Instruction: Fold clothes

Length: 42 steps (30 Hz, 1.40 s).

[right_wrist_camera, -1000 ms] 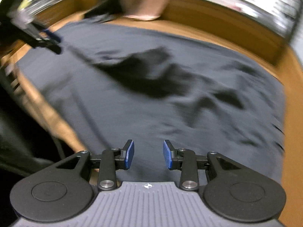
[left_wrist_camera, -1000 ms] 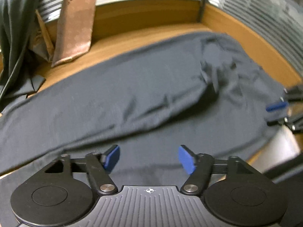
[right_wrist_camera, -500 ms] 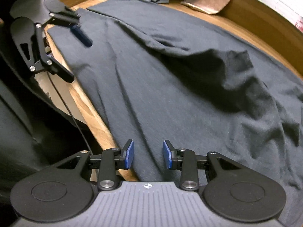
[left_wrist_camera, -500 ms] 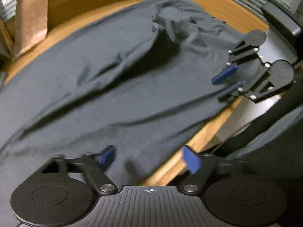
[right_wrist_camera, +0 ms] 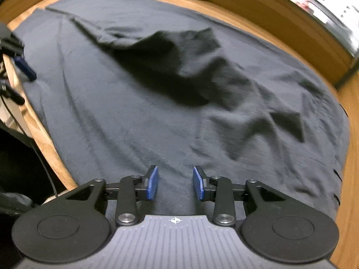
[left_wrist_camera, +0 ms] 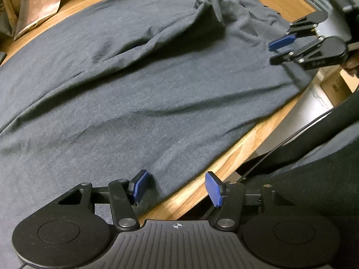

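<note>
Cloth covers nearly the whole counter [left_wrist_camera: 242,148]: a dark grey garment [left_wrist_camera: 157,85] lies spread out, its long axis running along the near wooden edge, with a rumpled ridge across its middle and a bunched part toward the right end. That near hem is what the coming move turns on. The left tongs [left_wrist_camera: 176,188] stand wide open right at it, one blue pad over the fabric and the other out past the cloth over bare wood, so the hem runs between the jaws. The right tongs [right_wrist_camera: 175,182] are also open, though less widely, and hover over the cloth a little inside the same edge near the other end; in the left wrist view they show at the far right corner [left_wrist_camera: 281,49], holding nothing. Both tongs thus flank the garment along one long side, well apart from each other. By my reading, this fits either a pinch of the near hem to carry it across, or smoothing the spread cloth; the pictures do not settle which.
</note>
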Available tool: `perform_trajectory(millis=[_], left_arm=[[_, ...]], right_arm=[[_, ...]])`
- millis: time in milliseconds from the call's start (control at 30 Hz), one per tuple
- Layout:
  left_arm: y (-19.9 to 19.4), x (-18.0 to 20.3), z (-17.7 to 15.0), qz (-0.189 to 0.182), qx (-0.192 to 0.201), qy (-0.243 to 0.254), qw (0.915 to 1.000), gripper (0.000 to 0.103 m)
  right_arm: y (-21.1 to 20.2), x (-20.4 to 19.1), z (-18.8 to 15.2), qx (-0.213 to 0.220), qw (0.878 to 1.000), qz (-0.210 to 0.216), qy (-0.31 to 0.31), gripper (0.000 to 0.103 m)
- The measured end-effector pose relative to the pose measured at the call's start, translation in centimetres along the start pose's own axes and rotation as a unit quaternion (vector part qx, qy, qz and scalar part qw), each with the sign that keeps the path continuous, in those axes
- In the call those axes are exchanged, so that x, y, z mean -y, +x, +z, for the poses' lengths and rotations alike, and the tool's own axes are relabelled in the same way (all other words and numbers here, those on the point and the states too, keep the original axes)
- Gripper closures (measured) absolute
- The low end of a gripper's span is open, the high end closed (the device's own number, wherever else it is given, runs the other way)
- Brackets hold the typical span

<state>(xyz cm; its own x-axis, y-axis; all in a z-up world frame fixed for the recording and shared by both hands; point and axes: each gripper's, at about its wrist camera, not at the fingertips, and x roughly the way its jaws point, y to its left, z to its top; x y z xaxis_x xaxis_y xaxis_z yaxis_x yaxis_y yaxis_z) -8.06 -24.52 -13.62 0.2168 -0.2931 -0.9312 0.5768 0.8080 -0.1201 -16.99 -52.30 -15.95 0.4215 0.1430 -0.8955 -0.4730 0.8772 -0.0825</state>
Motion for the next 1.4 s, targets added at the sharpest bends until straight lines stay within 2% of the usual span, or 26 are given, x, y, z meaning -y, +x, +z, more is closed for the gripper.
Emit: perform_trajectory(millis=[100,200,367,433,500,600,667,733,867,1000,1067,1100,1133,1200,1233,1267,1333,1400], left_arm=[[-0.2,0.2,0.1,0.001,0.005,0.000,1.0000,0.044],[-0.9,0.6,0.3,0.000,0.030,0.008,0.9995,0.044],[-0.9,2.1,1.4,0.008,0.052,0.051,0.9974,0.044],[-0.8,2.7,1.8,0.009,0.057,0.068,0.9960,0.044],[-0.7,3.3,2.1,0.011,0.061,0.084,0.9946,0.044],[-0.6,4.1,2.4,0.015,0.062,0.104,0.9925,0.044],[-0.6,4.5,2.4,0.014,0.065,0.114,0.9912,0.044],[-0.4,5.1,2.5,0.018,0.068,0.126,0.9894,0.044],[0.2,5.9,3.0,0.027,0.075,0.135,0.9876,0.044],[0.6,7.0,3.5,0.058,0.099,0.164,0.9797,0.046],[0.8,7.6,3.7,0.074,0.111,0.179,0.9748,0.065],[0.9,7.9,3.8,0.081,0.117,0.186,0.9721,0.086],[0.8,7.9,3.9,0.087,0.121,0.184,0.9716,0.093],[0.2,7.6,4.0,0.089,0.134,0.173,0.9718,0.093],[-0.1,7.5,4.1,0.082,0.137,0.166,0.9731,0.093],[-0.5,7.3,4.2,0.075,0.139,0.160,0.9744,0.094],[-1.0,7.2,4.4,0.071,0.142,0.154,0.9752,0.094],[-1.4,7.0,4.6,0.068,0.142,0.152,0.9758,0.095]], right_arm=[[-1.6,-0.3,0.1,0.023,0.999,0.036,0.005,0.064],[-2.3,-1.8,0.5,0.036,0.996,0.081,-0.018,0.063],[-1.5,-4.7,1.7,0.027,0.985,0.163,-0.046,0.063],[-1.2,-5.8,2.0,0.021,0.981,0.184,-0.066,0.065],[-0.8,-6.9,2.1,0.014,0.979,0.185,-0.085,0.065],[0.0,-8.4,2.1,0.003,0.978,0.167,-0.124,0.075],[0.4,-9.1,1.8,-0.002,0.977,0.153,-0.146,0.093],[0.6,-9.2,2.0,0.002,0.979,0.146,-0.144,0.102],[-0.5,-7.6,2.5,0.026,0.984,0.146,-0.103,0.102],[-1.8,-6.4,3.6,0.047,0.985,0.145,-0.085,0.102],[-2.3,-6.0,3.9,0.053,0.985,0.144,-0.078,0.102],[-2.5,-6.0,3.8,0.053,0.985,0.143,-0.076,0.102],[-2.6,-6.0,3.7,0.053,0.986,0.143,-0.074,0.102],[-2.9,-6.0,3.6,0.053,0.986,0.142,-0.070,0.101],[-3.0,-6.0,3.6,0.053,0.986,0.142,-0.068,0.096],[-3.1,-6.0,3.5,0.053,0.986,0.141,-0.066,0.085],[-2.9,-6.3,2.9,0.047,0.988,0.134,-0.067,0.070],[-2.5,-6.4,2.1,0.041,0.990,0.116,-0.067,0.070]])
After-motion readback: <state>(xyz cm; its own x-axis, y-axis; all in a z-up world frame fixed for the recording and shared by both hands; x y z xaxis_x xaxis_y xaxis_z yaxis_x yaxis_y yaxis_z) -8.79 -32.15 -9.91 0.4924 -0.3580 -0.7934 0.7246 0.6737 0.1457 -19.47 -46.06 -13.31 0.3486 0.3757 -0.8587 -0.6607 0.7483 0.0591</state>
